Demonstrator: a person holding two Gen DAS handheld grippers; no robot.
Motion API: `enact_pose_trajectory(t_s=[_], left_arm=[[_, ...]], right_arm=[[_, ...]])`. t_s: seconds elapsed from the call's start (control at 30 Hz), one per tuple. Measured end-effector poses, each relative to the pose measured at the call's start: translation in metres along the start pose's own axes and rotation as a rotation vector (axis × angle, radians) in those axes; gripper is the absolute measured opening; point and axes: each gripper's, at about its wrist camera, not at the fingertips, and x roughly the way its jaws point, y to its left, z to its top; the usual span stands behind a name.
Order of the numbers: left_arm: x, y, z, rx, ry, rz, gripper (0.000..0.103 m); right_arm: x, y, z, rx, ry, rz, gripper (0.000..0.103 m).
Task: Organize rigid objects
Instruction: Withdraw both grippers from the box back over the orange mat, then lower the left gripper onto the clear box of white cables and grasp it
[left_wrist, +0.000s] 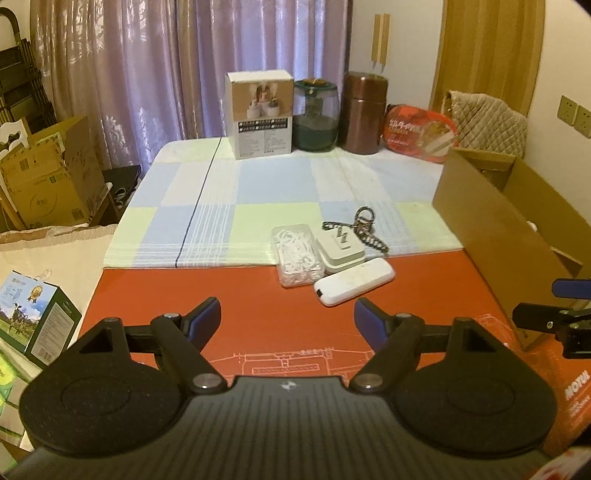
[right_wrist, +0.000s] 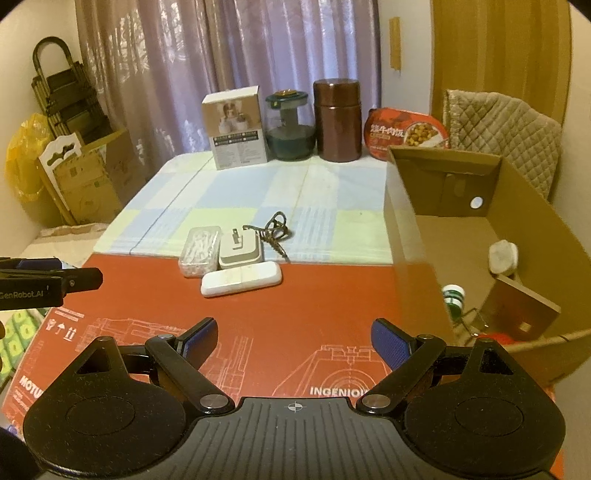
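A white remote-like device (left_wrist: 354, 281) (right_wrist: 241, 283) lies on the red mat, with a clear plastic case of white bits (left_wrist: 296, 255) (right_wrist: 199, 251), a white-grey square box (left_wrist: 340, 247) (right_wrist: 241, 251) and a braided keychain (left_wrist: 364, 229) (right_wrist: 275, 230) just behind it. My left gripper (left_wrist: 287, 321) hovers open in front of this cluster, nothing between its fingers. Farther right, my right gripper (right_wrist: 293, 341) is also open and empty. An open cardboard box (right_wrist: 491, 236) (left_wrist: 495, 221) stands on the right, holding a white lump (right_wrist: 502, 256) and a green-striped bottle (right_wrist: 454, 297).
Along the back of the checked cloth (left_wrist: 258, 206) stand a white product box (left_wrist: 260, 114), a green glass jar (left_wrist: 316, 116), a brown canister (left_wrist: 364, 112) and a red food tub (left_wrist: 419, 133). Cardboard boxes (left_wrist: 48, 177) crowd the floor at left.
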Motion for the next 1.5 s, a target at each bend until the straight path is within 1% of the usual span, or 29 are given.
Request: enact_pose_trajectory(t_s=[0.27, 0.47, 0.57, 0.73, 0.93, 1.0, 1.17, 1.23, 1.3, 1.5], left_arm=[[0.055, 0.005, 0.000, 0.004, 0.034, -0.006, 0.076], [0.095, 0.003, -0.001, 0.027, 0.051, -0.015, 0.076], [0.113, 0.000, 0.004, 0.024, 0.056, -0.032, 0.076], [0.145, -0.002, 0.014, -0.010, 0.060, -0.072, 0.076], [0.177, -0.007, 0.017, 0.022, 0.079, -0.043, 0.074], [0.184, -0.007, 0.017, 0.026, 0.081, -0.036, 0.070], [0.192, -0.008, 0.021, 0.029, 0.074, -0.040, 0.066], [0.195, -0.009, 0.022, 0.040, 0.073, -0.042, 0.062], [0.197, -0.009, 0.024, 0.037, 0.075, -0.046, 0.055], [0.193, -0.005, 0.022, 0.047, 0.088, -0.048, 0.052]], right_arm=[[0.053, -0.001, 0.003, -0.030, 0.018, 0.022, 0.087], [0.095, -0.003, 0.001, -0.094, 0.027, 0.056, 0.087], [0.116, -0.004, -0.001, -0.128, 0.041, 0.058, 0.087], [0.143, -0.007, 0.001, -0.159, 0.044, 0.071, 0.087], [0.161, -0.012, 0.008, -0.169, 0.039, 0.071, 0.087], [0.166, -0.013, 0.009, -0.171, 0.038, 0.084, 0.087], [0.175, -0.011, 0.010, -0.192, 0.043, 0.104, 0.087], [0.179, -0.010, 0.011, -0.203, 0.049, 0.115, 0.087], [0.183, -0.007, 0.012, -0.214, 0.050, 0.120, 0.087], [0.191, 0.000, 0.015, -0.252, 0.046, 0.147, 0.087]])
